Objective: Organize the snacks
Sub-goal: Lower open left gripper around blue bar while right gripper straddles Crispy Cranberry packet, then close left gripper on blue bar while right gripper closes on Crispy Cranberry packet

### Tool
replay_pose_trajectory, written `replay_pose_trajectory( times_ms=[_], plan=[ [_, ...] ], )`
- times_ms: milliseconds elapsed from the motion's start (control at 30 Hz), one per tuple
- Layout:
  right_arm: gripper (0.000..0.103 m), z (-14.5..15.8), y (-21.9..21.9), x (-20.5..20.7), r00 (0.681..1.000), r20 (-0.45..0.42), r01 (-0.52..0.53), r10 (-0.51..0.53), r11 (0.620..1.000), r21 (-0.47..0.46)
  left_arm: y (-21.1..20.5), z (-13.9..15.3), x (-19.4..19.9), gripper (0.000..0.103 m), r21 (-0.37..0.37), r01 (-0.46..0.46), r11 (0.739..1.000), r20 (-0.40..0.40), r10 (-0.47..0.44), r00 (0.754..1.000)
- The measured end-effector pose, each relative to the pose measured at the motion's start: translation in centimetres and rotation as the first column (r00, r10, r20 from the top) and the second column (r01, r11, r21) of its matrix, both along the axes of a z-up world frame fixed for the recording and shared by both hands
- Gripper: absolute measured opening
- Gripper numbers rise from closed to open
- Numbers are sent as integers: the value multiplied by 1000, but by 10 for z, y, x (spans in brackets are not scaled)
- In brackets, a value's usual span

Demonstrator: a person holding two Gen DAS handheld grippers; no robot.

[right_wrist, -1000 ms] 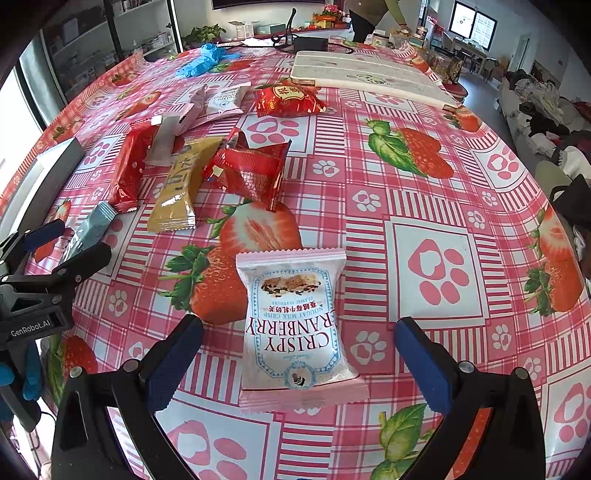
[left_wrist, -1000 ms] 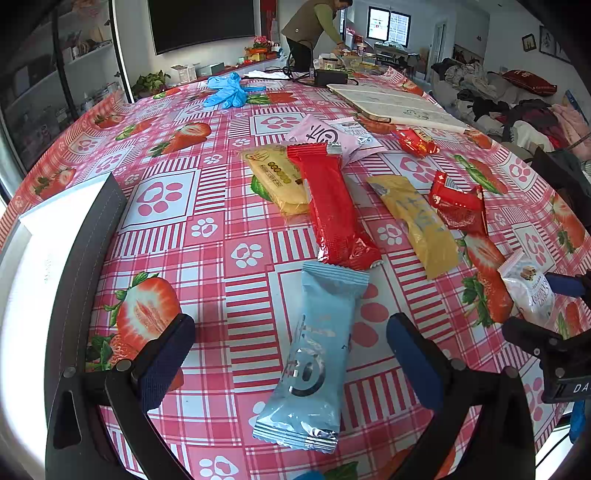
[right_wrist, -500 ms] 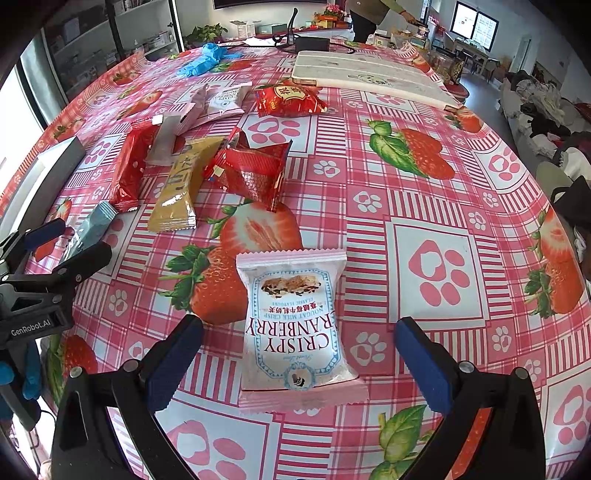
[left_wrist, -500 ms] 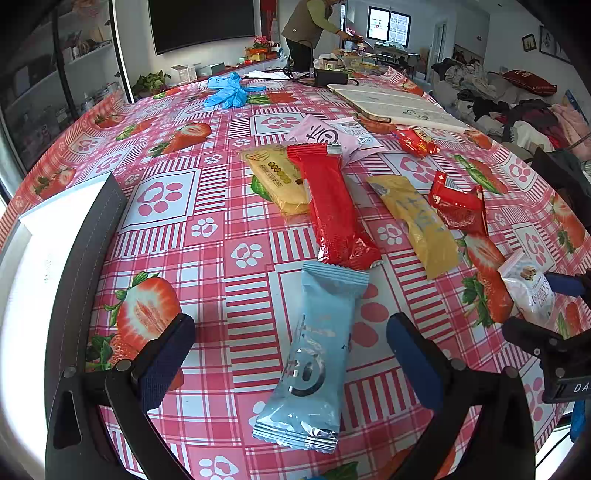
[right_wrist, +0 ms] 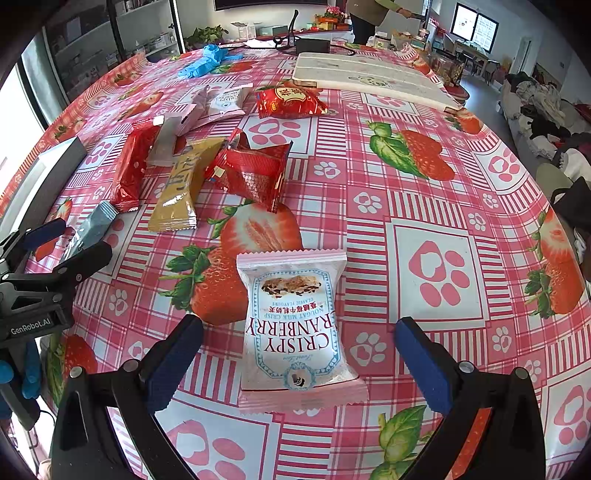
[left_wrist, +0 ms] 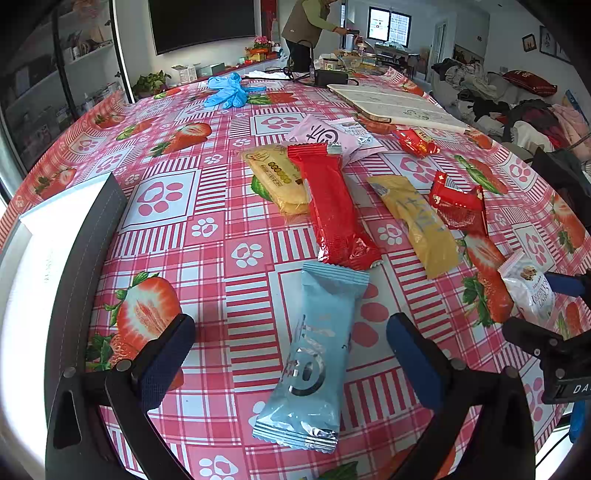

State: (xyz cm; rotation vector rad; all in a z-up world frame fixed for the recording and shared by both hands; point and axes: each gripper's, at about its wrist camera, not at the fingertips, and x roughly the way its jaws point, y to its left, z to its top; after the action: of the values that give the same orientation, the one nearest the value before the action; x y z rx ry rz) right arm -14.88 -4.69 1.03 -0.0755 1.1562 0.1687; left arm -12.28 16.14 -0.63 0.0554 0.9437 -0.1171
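A light blue snack bar (left_wrist: 317, 354) lies flat between the spread fingers of my open left gripper (left_wrist: 295, 365). My right gripper (right_wrist: 299, 365) is open too, straddling a pink-and-white Crispy Cranberry packet (right_wrist: 295, 325). Beyond lie a long red bar (left_wrist: 332, 206), a yellow packet (left_wrist: 277, 177), a mustard bar (left_wrist: 417, 221), a crumpled red wrapper (left_wrist: 458, 203), pink and white packets (left_wrist: 332, 134) and a red bag (right_wrist: 288, 103). The right gripper (left_wrist: 546, 317) shows at the left wrist view's right edge; the left gripper (right_wrist: 55, 251) at the right wrist view's left edge.
A white box with a dark rim (left_wrist: 74, 236) sits at the table's left edge. Blue gloves (left_wrist: 227, 90), a flat white board (left_wrist: 399, 107) and a black device (left_wrist: 330, 75) lie at the far end, where a person (left_wrist: 306, 26) stands. The strawberry tablecloth (right_wrist: 424, 206) is bare on the right.
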Motion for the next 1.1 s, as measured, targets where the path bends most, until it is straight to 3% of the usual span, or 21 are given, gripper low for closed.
replay_pose_trajectory(
  times_ms=[433, 633, 833, 900, 933, 1000, 1067, 1100],
  plan=[
    [103, 0, 0, -1, 1000, 0, 0, 0, 1000, 0, 0, 0, -1, 103, 1, 0, 1000, 0, 0, 1000],
    [103, 0, 1, 6, 999, -39, -15, 15, 1000, -5, -1, 1, 0, 103, 5, -3, 1000, -7, 3, 1000],
    [103, 0, 3, 21, 991, -130, -24, 21, 999, -22, -6, 7, 2, 98, 25, -1, 1000, -101, 4, 995],
    [100, 0, 5, 24, 990, -141, -24, 21, 999, -24, -9, 10, 0, 85, 24, 17, 1000, -123, -14, 992],
    [94, 1, 5, 25, 990, -139, -26, 23, 999, -23, -11, 12, 0, 80, 23, 27, 999, -129, -24, 991],
    [75, 7, 7, 24, 992, -127, -30, 27, 999, -19, -16, 17, -3, 44, 24, 51, 998, -133, -48, 990],
    [40, 12, 8, 26, 993, -119, -29, 27, 999, -15, -22, 18, -4, 25, 33, 66, 997, -144, -60, 988],
    [40, 14, 8, 27, 993, -117, -25, 23, 1000, -11, -24, 19, -4, 25, 36, 63, 997, -147, -57, 988]
  ],
)
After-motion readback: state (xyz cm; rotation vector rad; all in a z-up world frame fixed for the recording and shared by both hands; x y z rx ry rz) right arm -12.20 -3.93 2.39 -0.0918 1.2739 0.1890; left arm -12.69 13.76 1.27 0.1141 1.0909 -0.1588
